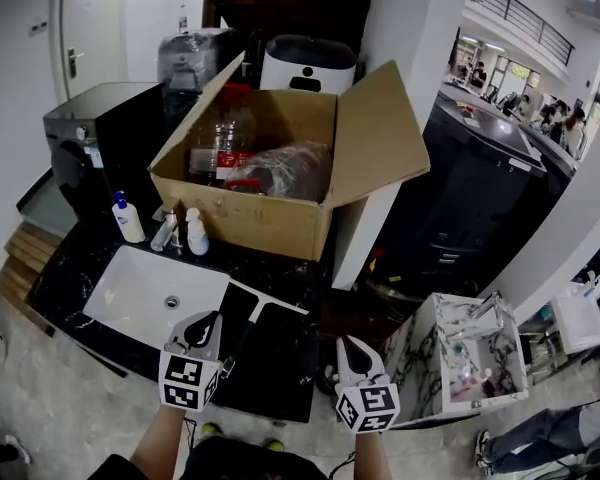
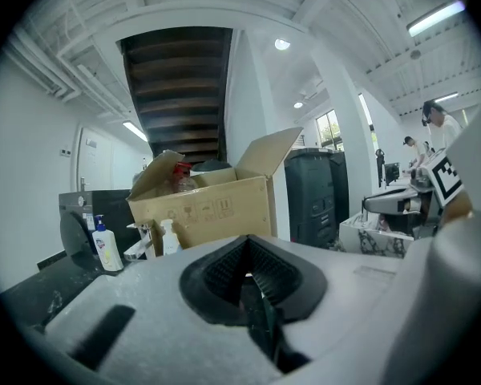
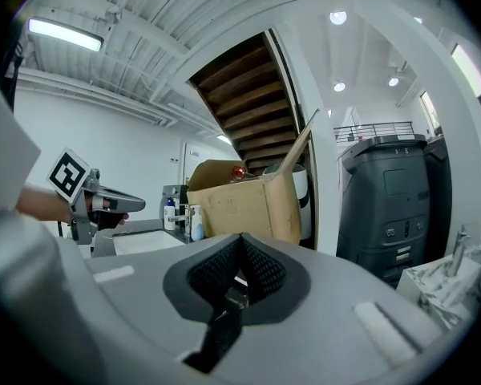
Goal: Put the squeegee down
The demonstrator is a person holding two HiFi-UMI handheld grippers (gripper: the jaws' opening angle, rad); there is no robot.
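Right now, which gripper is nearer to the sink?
Left. The left gripper is by the sink's near right corner; the right gripper is well off to its right.

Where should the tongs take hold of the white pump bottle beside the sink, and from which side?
Probably on the wide body of the pump bottle, below its narrow pump head, coming from the sink side. It stands upright, and the faucet stands close on its right in the head view.
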